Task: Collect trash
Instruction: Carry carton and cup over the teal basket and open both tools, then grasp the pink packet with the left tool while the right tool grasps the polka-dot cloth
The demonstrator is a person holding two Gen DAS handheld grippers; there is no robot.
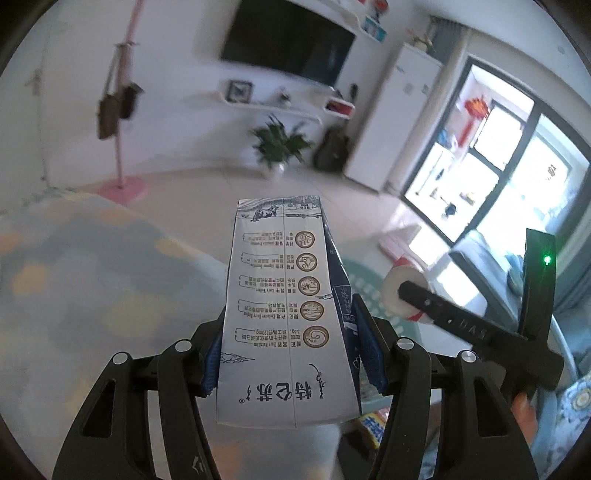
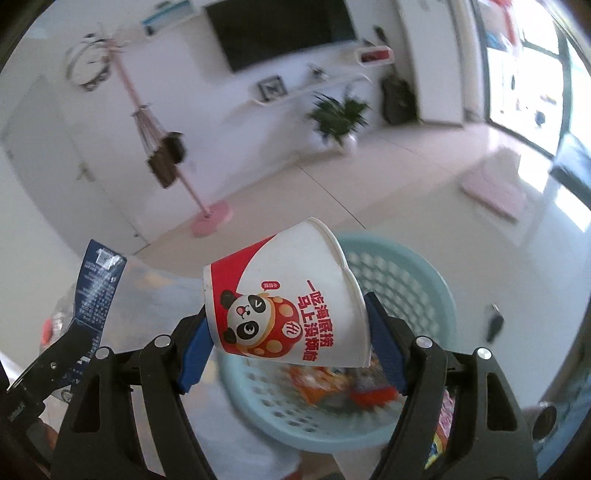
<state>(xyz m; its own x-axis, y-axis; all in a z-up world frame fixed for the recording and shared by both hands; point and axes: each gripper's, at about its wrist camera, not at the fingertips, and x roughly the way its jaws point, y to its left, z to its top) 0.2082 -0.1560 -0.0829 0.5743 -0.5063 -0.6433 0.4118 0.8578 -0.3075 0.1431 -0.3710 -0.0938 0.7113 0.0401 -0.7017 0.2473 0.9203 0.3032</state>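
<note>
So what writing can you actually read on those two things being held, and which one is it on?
"特仑苏": milk carton, large brand name, seen upside down, in the left gripper.
"一吃海底捞 马上没烦恼": paper cup, red slogan, in the right gripper.
Carton's small print beside the round seals: too small to read reliably.
Cup's speech bubble: blurred.
Basket wrappers: blurred.

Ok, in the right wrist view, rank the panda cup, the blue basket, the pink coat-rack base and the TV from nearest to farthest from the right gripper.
1. panda paper cup, clamped in the right gripper.
2. light blue laundry basket, just behind and below the cup.
3. pink coat-rack base, on the floor, upper left.
4. TV, on the far wall, top centre.
</note>
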